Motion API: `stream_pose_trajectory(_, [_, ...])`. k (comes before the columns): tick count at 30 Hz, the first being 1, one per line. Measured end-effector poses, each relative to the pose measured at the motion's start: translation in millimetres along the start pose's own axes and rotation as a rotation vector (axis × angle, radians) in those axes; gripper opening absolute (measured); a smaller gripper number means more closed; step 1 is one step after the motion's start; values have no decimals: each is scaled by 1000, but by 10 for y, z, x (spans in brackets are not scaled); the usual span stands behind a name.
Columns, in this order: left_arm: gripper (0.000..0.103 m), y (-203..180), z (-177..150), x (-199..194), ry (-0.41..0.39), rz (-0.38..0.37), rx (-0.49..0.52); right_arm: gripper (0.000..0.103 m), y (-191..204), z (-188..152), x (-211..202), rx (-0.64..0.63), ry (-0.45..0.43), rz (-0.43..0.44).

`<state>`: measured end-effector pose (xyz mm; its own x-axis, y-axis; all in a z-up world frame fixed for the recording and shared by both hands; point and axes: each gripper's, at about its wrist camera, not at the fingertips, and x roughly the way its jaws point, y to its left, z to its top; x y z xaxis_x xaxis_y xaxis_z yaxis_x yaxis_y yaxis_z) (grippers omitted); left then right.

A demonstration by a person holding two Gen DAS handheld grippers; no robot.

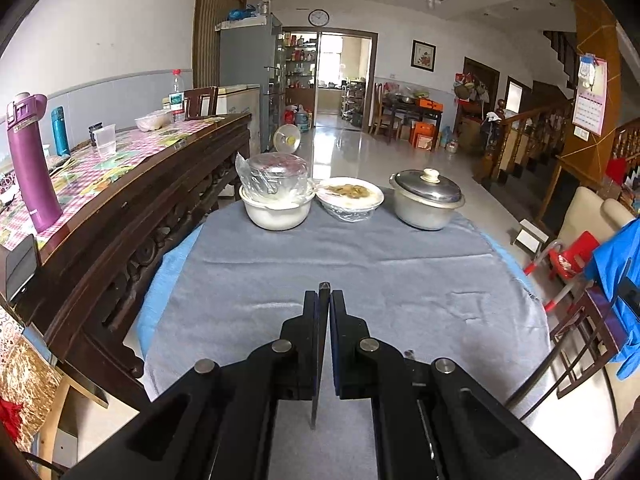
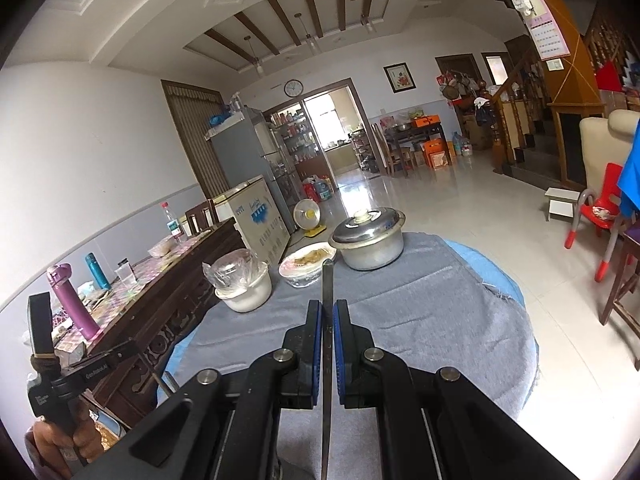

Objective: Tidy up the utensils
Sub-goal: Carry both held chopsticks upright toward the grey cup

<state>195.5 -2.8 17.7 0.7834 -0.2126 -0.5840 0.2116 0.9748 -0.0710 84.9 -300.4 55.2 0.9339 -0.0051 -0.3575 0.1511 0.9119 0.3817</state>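
Utensils sit clamped edge-on in both our grippers: left gripper (image 1: 324,300) pinches one thin metal utensil (image 1: 320,360), right gripper (image 2: 327,308) another (image 2: 327,300), above the grey cloth (image 1: 360,264). Neither is placed yet; we see no holder.

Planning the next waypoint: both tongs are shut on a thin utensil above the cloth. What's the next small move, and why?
Probably lower the right tongs toward the bare grey cloth and set its utensil down. Both it and the left tongs, gripping another thin utensil, are full, and the bowl, dish and lidded pot sit at the far edge, leaving the near cloth free.
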Motion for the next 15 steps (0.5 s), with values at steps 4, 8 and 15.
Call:
stream_pose_trajectory(4, [5, -9, 8, -68, 0, -41, -17, 7, 52, 33, -58, -7, -13, 14])
stream_pose_trajectory(8, [5, -21, 20, -158, -9, -73, -20, 6, 110, 51, -89, -16, -18, 32])
stream_pose_trajectory(15, [5, -7, 71, -265, -14, -108, -32, 6, 200, 109, -154, -30, -40, 55])
